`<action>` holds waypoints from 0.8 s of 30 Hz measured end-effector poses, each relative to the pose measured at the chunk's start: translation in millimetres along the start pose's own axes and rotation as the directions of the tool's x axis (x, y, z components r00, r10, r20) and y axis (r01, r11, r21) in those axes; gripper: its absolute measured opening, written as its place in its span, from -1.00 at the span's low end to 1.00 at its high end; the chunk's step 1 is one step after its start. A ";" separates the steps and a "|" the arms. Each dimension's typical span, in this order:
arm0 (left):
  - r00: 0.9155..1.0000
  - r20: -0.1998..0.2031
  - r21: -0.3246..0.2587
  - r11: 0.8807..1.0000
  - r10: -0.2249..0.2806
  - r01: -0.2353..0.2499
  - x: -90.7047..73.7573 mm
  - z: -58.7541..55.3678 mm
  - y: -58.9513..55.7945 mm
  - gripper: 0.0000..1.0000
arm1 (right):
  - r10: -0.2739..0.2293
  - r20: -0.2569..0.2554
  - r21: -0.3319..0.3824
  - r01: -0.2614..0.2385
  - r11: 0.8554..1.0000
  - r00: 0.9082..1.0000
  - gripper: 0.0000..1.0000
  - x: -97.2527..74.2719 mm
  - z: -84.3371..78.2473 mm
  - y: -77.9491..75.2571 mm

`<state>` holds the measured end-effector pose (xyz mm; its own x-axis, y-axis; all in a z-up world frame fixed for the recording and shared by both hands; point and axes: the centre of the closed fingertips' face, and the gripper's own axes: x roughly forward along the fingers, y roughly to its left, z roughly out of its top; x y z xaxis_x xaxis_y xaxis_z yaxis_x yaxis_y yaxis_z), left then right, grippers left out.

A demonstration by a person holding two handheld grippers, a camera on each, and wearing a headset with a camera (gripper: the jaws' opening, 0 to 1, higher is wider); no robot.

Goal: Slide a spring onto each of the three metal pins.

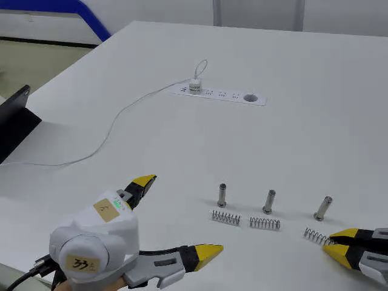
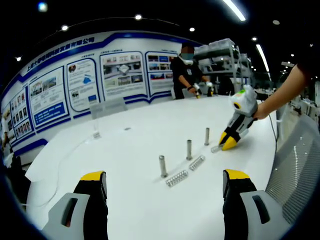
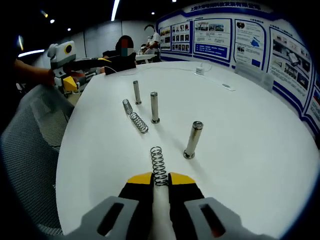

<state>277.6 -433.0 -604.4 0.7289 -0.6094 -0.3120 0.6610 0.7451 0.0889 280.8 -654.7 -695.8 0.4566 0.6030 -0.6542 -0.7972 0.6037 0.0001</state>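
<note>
Your right gripper [image 3: 160, 180] pinches the end spring [image 3: 158, 161] near the bench [image 1: 273, 151] front edge; your left gripper [image 2: 164, 175] stands spread.

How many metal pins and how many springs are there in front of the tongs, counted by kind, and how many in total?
Metal pins: 3, all standing, with no spring on them.
Springs: 3, all lying flat, one with its end between the right tongs.
Total: 6.
</note>
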 end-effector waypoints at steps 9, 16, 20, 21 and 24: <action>1.000 0.004 0.002 1.000 -0.017 0.017 0.4 1.3 -4.1 0.93 | -0.025 -0.023 -0.013 0.025 1.000 0.999 -0.79 0.1 -1.7 -2.2; 0.999 0.003 0.010 0.999 -0.052 0.052 2.2 1.7 -12.6 0.90 | -0.027 -0.003 -0.029 0.027 0.999 1.000 -0.80 -9.5 7.4 -1.6; 0.997 0.001 0.020 0.997 -0.077 0.077 3.4 1.5 -19.0 0.89 | -0.028 -0.001 -0.064 0.028 0.998 1.000 -0.80 -13.3 12.3 1.2; 0.997 0.000 0.022 0.996 -0.082 0.082 3.5 1.5 -20.4 0.89 | -0.027 -0.002 -0.070 0.027 0.997 1.000 -0.80 -13.9 12.6 1.8; 0.996 -0.002 0.033 0.995 -0.095 0.095 4.7 1.2 -24.9 0.88 | -0.023 0.007 -0.075 0.023 0.997 1.000 -0.80 -16.5 15.6 4.8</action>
<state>264.8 -454.8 -606.9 0.6627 -0.6768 -0.3205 0.7326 0.6746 0.0902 275.5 -653.6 -673.2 0.4774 0.5927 -0.6487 -0.8138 0.5767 -0.0720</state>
